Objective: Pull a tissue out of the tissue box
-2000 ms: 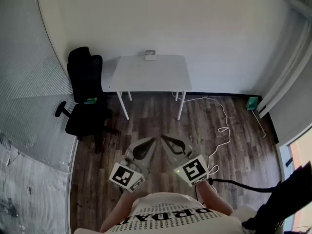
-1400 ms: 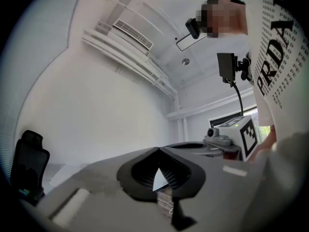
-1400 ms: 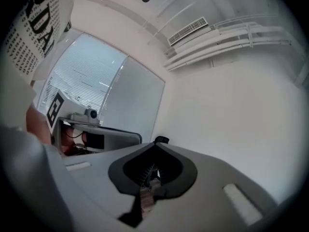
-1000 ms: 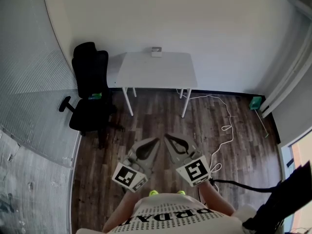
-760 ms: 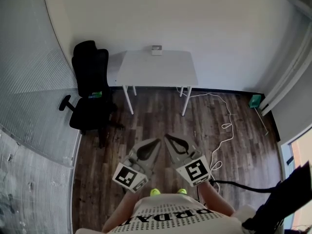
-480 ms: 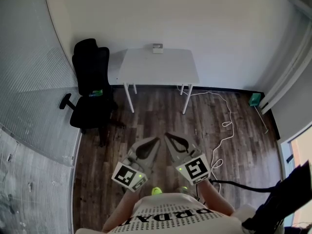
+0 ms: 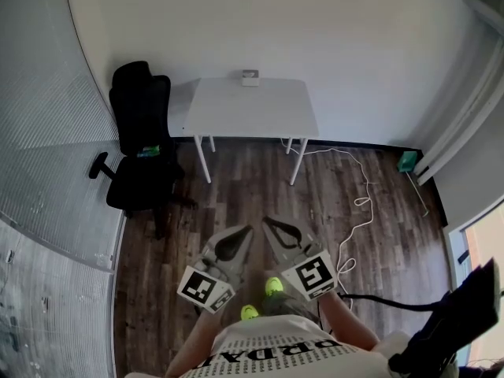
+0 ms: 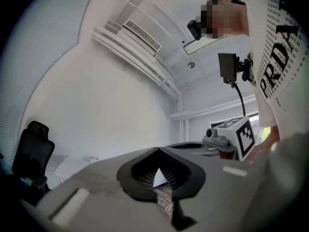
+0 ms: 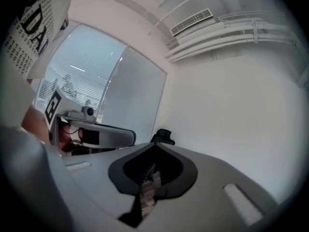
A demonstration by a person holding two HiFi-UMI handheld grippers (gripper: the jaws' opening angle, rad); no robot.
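- Tissue box (image 7: 250, 78) sits at the back edge of the white table (image 7: 250, 113), about halfway along it and right up against the wall (image 7: 276, 22). It's too small in the head view to tell whether a tissue is sticking out.
- Left gripper (image 7: 248, 229) is well short of the table, on its near side, held low over the wood floor (image 7: 236, 183) and close to the person (image 7: 276, 354). Its own view shows the jaws pinched together at the tips, with nothing between them.
- Right gripper (image 7: 266, 220) is just beside it, also well apart from the table, with the two tips leaning toward each other. Its jaws are closed too, tips meeting, gripping nothing.
- Black office chair (image 7: 140, 140) stands just off the table's left end in the head view.
- White cable (image 7: 358, 203) snakes across the floor, out from the table's right-hand legs.
- Small green thing (image 7: 406, 162) sits by the wall, further out past the table's right end.
- Neon yellow shoes (image 7: 273, 286) peek out under the grippers, far from the table.
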